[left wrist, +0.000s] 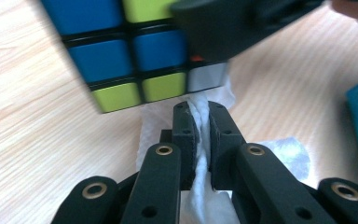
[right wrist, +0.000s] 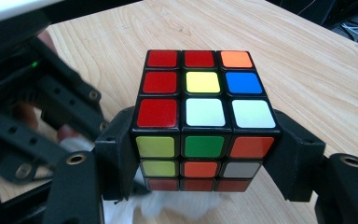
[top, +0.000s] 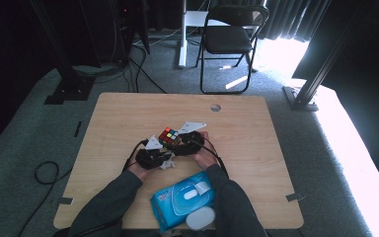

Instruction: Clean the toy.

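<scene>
I see cube (right wrist: 204,121) top red, yellow, blue, white, orange; white tissue (left wrist: 200,196); black jaws; light wood counter (top: 256,143).

Blown-out daylight glare at the high view's right; dim surroundings; soft, blurred close foregrounds

A pale wood-grain counter (top: 128,118) with rounded corners stands on grey carpet. A small round hole (top: 215,107) sits near its far edge. At the near edge lies a blue pack of wipes (top: 170,200), with a white round lid (top: 200,217) just beside it. Grey tape tabs (top: 294,197) mark both near corners.
</scene>
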